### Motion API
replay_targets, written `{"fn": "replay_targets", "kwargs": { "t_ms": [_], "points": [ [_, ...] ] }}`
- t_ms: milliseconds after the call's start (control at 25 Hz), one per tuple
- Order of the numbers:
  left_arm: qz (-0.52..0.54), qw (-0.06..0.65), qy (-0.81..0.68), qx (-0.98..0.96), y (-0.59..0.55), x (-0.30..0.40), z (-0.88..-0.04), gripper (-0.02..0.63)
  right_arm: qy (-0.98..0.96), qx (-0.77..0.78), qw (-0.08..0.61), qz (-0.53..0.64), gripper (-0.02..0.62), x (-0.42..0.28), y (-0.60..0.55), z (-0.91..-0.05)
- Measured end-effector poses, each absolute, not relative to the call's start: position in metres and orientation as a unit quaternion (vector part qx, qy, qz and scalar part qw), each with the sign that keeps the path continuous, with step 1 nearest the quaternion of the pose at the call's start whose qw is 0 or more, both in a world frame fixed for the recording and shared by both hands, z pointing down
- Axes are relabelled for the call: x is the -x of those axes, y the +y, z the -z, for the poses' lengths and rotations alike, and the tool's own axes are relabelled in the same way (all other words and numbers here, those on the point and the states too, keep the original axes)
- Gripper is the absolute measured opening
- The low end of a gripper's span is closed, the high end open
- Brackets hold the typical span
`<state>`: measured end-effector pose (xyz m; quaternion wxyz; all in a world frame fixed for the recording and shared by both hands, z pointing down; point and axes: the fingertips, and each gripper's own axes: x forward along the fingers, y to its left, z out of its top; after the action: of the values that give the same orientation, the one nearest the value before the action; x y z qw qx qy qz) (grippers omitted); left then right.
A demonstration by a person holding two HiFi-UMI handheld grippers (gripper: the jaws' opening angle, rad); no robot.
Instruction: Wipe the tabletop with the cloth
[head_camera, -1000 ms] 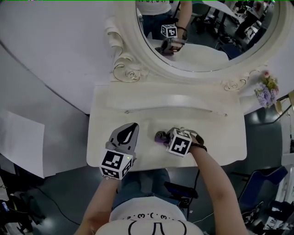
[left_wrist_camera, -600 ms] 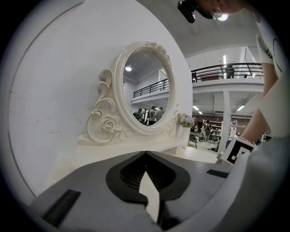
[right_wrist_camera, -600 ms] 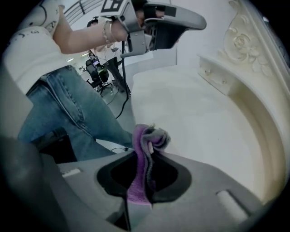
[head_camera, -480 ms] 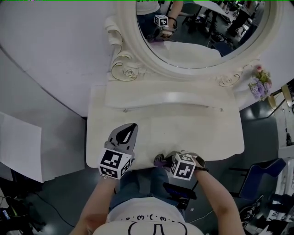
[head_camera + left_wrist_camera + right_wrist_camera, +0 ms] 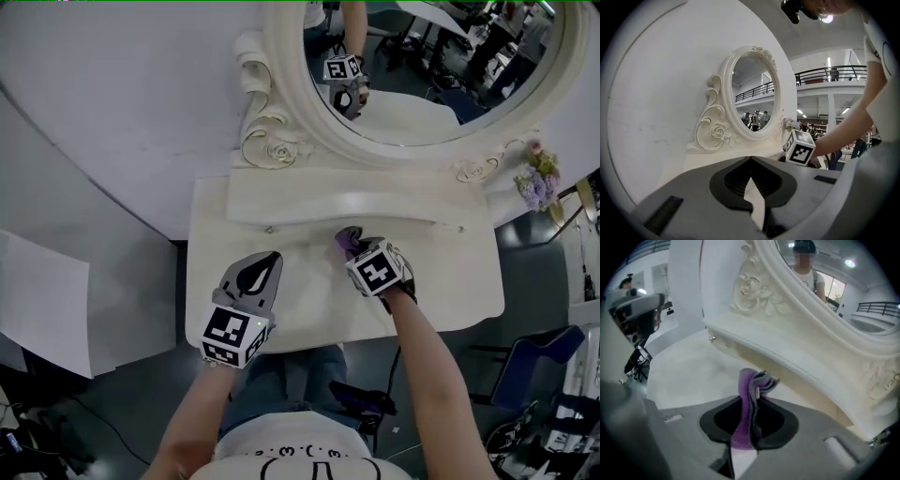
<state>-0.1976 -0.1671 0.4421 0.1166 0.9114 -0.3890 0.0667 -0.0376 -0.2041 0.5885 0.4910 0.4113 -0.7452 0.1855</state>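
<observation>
Right claw: I have my right claw (image 5: pixel 351 246) clamped on the purple folded cloth (image 5: pixel 749 401), and its bunched end pokes out past the tips.
Cloth position: I see it at the back middle of the cream-white bench (image 5: pixel 450 281), just in front of the raised ledge (image 5: pixel 281 208) under the oval mirror in its carved cream frame (image 5: pixel 281 112).
Contact: I cannot tell whether the cloth touches the surface.
Left claw: my left claw (image 5: pixel 751 159) is closed on nothing, over the bench's front-left part, well apart from the cloth.

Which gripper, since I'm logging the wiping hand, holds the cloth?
The right gripper: its jaws are shut on the purple cloth. The left gripper is shut too, but nothing is between its jaws.
</observation>
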Motion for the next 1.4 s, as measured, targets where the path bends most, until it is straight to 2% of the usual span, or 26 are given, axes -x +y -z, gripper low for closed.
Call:
{"fn": "replay_targets", "kwargs": {
  "t_ms": [200, 400, 600, 760, 1120, 1400],
  "points": [
    [-0.072, 0.118, -0.387, -0.912, -0.174, 0.220, -0.446, -0.002, -0.723, -0.428, 0.509, -0.187, 0.089, 0.046, -0.242, -0.600],
    [-0.075, 0.124, -0.391, -0.909, -0.186, 0.245, -0.453, -0.002, -0.719, -0.373, 0.567, -0.150, 0.087, 0.076, -0.247, -0.616],
    [-0.077, 0.136, -0.378, -0.912, -0.190, 0.255, -0.463, -0.002, -0.744, -0.337, 0.563, -0.124, 0.086, 0.118, -0.247, -0.616],
    [-0.075, 0.145, -0.372, -0.914, -0.188, 0.258, -0.468, -0.002, -0.751, -0.291, 0.586, -0.094, 0.084, 0.131, -0.236, -0.618],
    [-0.044, 0.151, -0.396, -0.904, -0.185, 0.259, -0.460, -0.002, -0.788, -0.091, 0.601, -0.095, 0.081, 0.150, -0.115, -0.618],
    [-0.034, 0.148, -0.412, -0.898, -0.166, 0.250, -0.447, -0.002, -0.800, -0.045, 0.591, -0.087, 0.080, 0.159, -0.011, -0.616]
  ]
}}
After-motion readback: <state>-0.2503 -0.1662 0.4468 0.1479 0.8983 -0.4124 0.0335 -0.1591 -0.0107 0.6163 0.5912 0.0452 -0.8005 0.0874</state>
